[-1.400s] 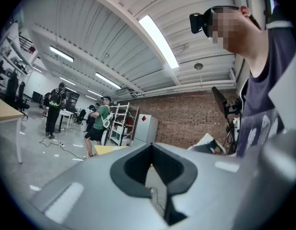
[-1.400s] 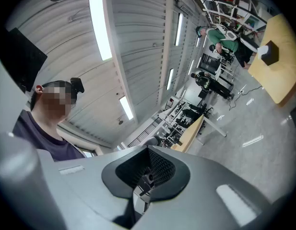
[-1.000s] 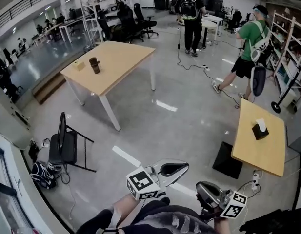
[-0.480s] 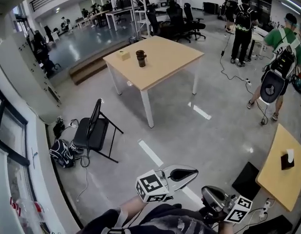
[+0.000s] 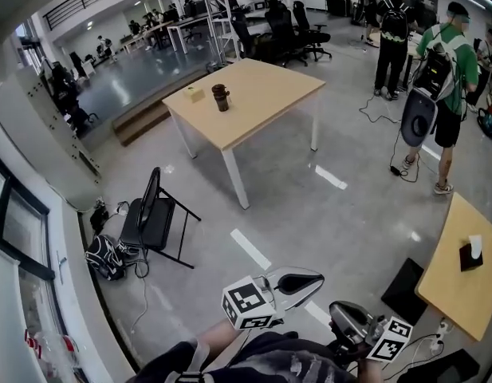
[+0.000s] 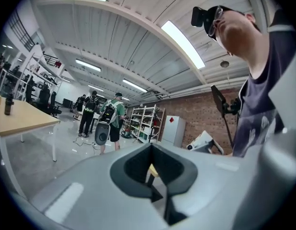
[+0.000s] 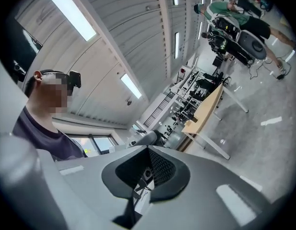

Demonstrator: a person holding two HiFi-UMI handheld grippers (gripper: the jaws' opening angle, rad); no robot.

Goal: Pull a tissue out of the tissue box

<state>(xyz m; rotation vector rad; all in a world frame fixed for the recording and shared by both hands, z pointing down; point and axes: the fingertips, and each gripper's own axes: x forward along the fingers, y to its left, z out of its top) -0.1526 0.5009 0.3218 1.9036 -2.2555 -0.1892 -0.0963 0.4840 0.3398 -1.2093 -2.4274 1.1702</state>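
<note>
Black, with a white tissue standing out of its top, the tissue box sits on a light wooden table, well ahead and to the right of the right gripper. That gripper's jaws are pressed together on nothing, and so are those of the left gripper just beside it. Far ahead of the left one stands a larger wooden table bearing a dark cup.

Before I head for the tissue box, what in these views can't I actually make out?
Tissue box: head view, too small to read its opening.
Its table: head view, cut off by the right edge.
Pale block beside the dark cup: head view, too small to identify.
</note>
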